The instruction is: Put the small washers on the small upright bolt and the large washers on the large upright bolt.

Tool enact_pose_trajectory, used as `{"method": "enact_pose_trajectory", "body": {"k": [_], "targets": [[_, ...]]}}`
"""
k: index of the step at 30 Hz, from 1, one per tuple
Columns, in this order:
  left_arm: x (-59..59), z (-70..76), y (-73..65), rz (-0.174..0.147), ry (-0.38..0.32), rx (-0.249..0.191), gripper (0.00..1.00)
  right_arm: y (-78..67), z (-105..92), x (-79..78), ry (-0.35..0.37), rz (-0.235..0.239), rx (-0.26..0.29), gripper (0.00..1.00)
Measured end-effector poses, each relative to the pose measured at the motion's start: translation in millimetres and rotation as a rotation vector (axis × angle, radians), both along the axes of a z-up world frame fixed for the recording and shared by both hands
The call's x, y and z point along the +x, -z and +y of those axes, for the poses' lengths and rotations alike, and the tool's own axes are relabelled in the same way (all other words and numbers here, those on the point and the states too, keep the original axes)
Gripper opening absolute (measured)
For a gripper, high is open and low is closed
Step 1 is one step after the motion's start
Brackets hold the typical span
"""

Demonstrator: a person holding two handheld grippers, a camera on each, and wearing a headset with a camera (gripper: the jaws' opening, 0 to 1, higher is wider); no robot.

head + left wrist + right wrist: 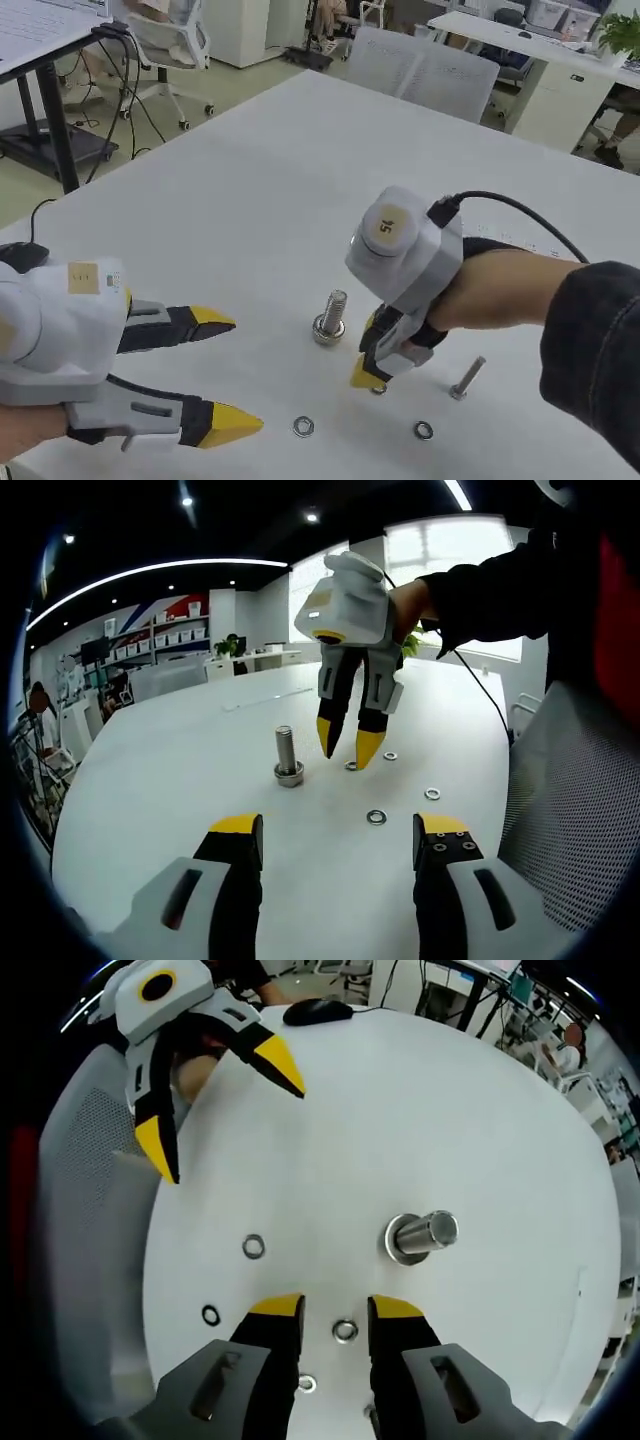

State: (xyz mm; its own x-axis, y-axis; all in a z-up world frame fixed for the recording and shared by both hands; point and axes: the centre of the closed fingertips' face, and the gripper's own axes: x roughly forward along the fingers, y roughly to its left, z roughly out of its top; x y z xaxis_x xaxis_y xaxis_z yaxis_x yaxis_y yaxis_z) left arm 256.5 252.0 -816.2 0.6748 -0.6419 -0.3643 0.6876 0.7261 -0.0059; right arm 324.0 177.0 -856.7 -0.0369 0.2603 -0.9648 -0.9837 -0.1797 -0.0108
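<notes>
A large steel bolt [330, 318] [288, 758] [420, 1235] stands upright on the white table, head down. Right of it is a small bolt [466, 378], its shaft slanting up to the right in the head view. My right gripper [370, 376] [337, 1307] [345, 745] points down at the table, open by a narrow gap, with a small washer [345, 1331] [378, 389] on the table between its yellow tips. My left gripper [225, 372] [340, 825] hovers wide open at the near left, holding nothing. Loose washers lie nearby: one [303, 427] [376, 817] [254, 1247] and another [424, 431] [432, 793].
The round white table [260, 200] stretches far back with bare surface. A grey office chair [420, 65] stands at its far edge, and desks and more chairs lie beyond. A black mouse [318, 1010] rests near the left edge of the table.
</notes>
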Motion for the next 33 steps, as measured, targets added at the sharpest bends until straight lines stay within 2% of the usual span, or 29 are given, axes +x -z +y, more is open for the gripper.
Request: {"method": "enact_pose_trajectory", "body": {"k": [8, 20, 30, 33], "targets": [[-3.5, -0.1, -4.1, -0.007, 0.003, 0.004, 0.59, 4.5, 3.1, -23.7, -0.020, 0.029, 0.007, 0.26], [-7.1, 2.9, -8.3, -0.013, -0.008, 0.005, 0.59, 13.1, 17.8, -55.0, -0.101, 0.050, -0.008, 0.26], [-10.6, 4.8, -7.1, -0.008, -0.020, 0.002, 0.58, 19.3, 23.3, -66.1, -0.145, 0.055, -0.022, 0.24], [-10.6, 5.2, -7.2, -0.007, -0.022, 0.001, 0.58, 20.4, 23.4, -66.8, -0.163, 0.039, -0.029, 0.23]]}}
